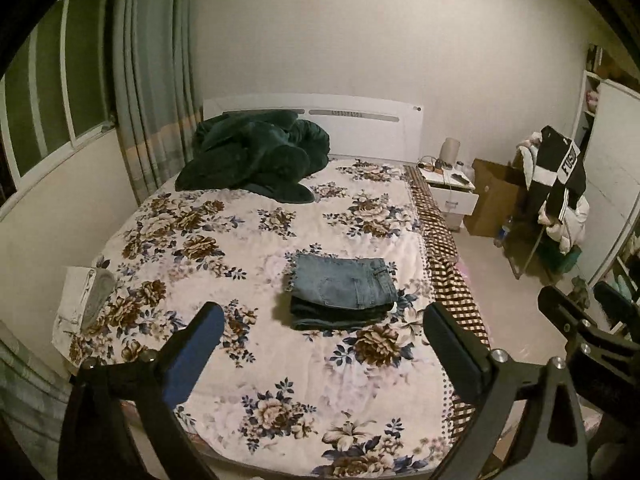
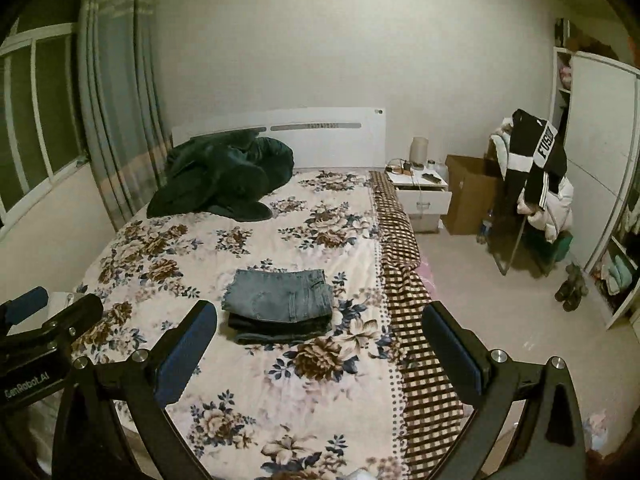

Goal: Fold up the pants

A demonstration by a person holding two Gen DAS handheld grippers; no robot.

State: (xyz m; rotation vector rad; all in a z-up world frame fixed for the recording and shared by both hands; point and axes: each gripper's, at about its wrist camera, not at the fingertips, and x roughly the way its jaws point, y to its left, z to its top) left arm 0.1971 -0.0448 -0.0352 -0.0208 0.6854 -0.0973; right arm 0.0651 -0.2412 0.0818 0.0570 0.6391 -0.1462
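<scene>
Floral bedspread (image 1: 248, 248), folded jeans (image 1: 344, 282) stacked, nightstand (image 2: 420, 196); both hand-held grippers (image 1: 320, 340) (image 2: 316, 340) spread wide, empty

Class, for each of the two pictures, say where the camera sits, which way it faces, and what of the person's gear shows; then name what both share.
Left wrist: sits on the left gripper above the foot of the bed, faces the headboard; its open fingers and, far right, part of the right gripper show.
Right wrist: sits on the right gripper, faces the same way from further right; its open fingers and, far left, the left gripper show.
Shared: the folded pants, dark blanket, nightstand.
</scene>
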